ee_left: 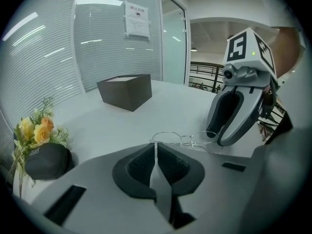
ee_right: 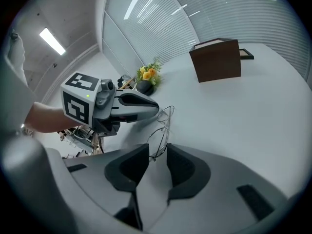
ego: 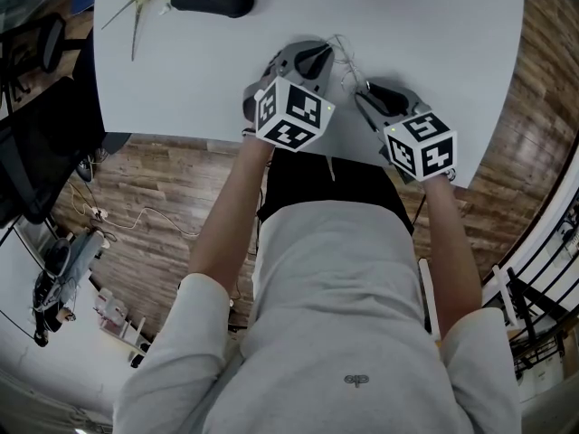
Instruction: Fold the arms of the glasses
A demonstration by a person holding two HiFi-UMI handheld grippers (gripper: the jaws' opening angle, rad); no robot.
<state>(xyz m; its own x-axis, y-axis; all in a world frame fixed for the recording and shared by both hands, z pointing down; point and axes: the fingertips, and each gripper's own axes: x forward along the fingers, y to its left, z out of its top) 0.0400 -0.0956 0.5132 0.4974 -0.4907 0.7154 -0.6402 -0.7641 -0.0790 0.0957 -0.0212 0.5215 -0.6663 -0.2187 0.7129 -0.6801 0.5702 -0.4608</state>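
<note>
Nearest to the head camera is the person's white shirt (ego: pixel 335 315), and past it is the pale bench (ego: pixel 181 70). On the left, my left gripper (ee_left: pixel 156 149) has its jaws pinched tight on one thin end of the wire glasses (ee_left: pixel 187 139). The glasses lie between the two grippers, low at the near edge of the bench. I cannot tell if they rest on it. On the right, my right gripper (ee_right: pixel 157 150) has its jaws partly apart. The other end of the frame sits in the gap, but the pads do not squeeze it.

I think the wire could bend if the right side pushes hard while the left holds fast. It could also slip out of that small pinch.

From the head view the glasses are only a faint wire. The left gripper view shows both rims. Only the right gripper view shows its gap.
</note>
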